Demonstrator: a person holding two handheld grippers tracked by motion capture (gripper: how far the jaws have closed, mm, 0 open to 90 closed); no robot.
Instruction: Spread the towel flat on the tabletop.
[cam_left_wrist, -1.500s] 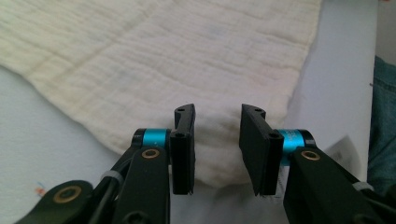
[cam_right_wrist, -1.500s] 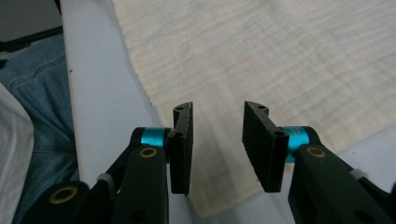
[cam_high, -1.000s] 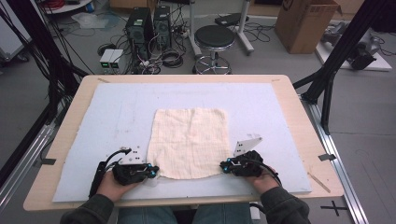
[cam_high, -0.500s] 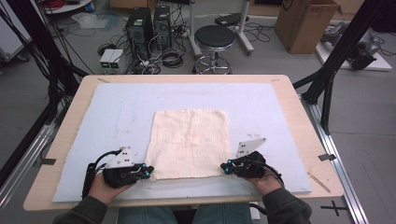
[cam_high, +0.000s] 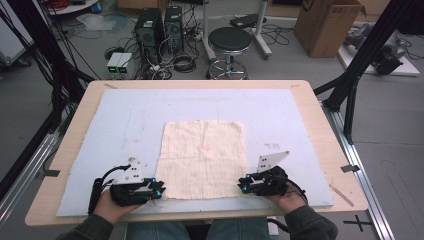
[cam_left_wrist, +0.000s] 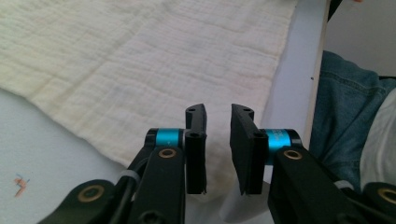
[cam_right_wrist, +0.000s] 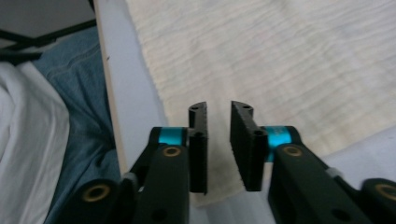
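I had just been opening both narrow grippers, the left gripper (cam_high: 159, 189) at seven o'clock and right gripper (cam_high: 242, 182) at five o'clock, letting go of the cloth (cam_high: 202, 150) corners, so I guessed backing away came next.

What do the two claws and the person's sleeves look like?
Both the left claw and right claw are black, with flat black jaws, cyan bands, brass-coloured pivot pins, a black cable and a grey three-cornered plate on top. The sleeves are dark olive.

The cloth (cam_high: 202, 152) lies flat on the mat (cam_high: 300, 115), a claw at each near corner.
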